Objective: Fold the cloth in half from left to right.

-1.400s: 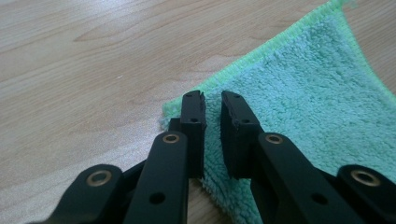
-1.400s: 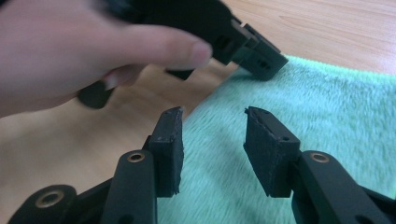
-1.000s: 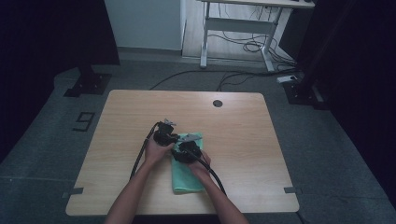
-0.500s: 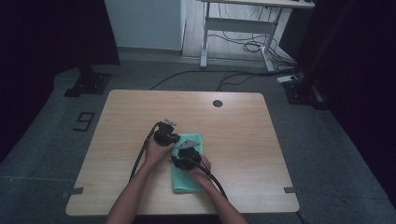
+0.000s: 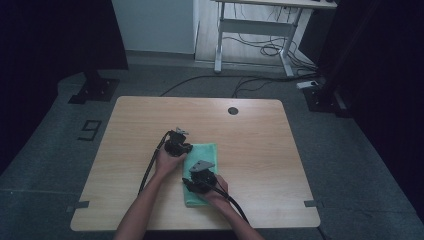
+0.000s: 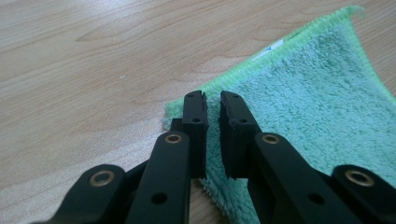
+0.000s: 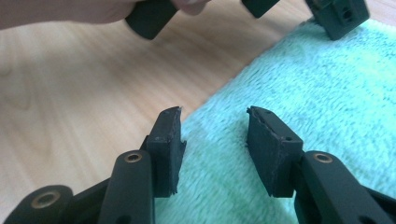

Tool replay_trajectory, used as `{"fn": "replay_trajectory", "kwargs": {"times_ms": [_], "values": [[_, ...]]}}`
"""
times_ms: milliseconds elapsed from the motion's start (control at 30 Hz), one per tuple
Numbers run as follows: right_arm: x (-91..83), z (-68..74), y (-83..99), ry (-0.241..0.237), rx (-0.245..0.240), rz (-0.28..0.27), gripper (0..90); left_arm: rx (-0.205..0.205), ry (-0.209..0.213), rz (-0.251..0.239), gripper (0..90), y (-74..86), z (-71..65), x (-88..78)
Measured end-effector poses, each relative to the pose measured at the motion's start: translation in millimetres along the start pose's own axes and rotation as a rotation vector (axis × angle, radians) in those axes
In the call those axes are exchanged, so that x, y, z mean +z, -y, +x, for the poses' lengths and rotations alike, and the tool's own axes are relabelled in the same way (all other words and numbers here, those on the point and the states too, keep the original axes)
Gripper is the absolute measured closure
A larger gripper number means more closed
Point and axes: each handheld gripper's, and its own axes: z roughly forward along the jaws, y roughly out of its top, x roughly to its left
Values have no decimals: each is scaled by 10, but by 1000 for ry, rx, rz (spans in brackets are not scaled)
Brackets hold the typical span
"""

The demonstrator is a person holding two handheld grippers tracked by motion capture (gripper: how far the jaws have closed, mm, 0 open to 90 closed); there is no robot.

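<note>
Folding appears to be the work in hand: a mint-green terry cloth, rectangular, lies flat on the pale wood-grain counter with its long axis running from the person's edge away toward the far side. Nearest, the right hand-held gripper hovers over the cloth's near half at its left long edge, jaws half open with nothing between them; the pile lies directly below and ahead. Farther out, the left hand-held gripper sits at the far left corner of the cloth, jaws narrowed to a slim gap straddling the hemmed edge; whether the pads actually pinch fabric cannot be told. Judgement: right gripper needs to drop onto the edge beneath it before any lift.
</note>
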Motion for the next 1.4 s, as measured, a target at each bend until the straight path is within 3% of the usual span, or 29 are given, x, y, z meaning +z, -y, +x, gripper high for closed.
{"fn": "replay_trajectory", "kwargs": {"times_ms": [700,1033,1400], "values": [[-276,282,273,-76,-49,-22,528,-8,-4,-1,817,-2,-7,3],[-356,414,351,-80,-87,-21,525,-13,-5,-2,818,-4,-8,4],[-348,434,337,-79,-71,-13,530,-11,6,-10,819,-17,2,23]]}}
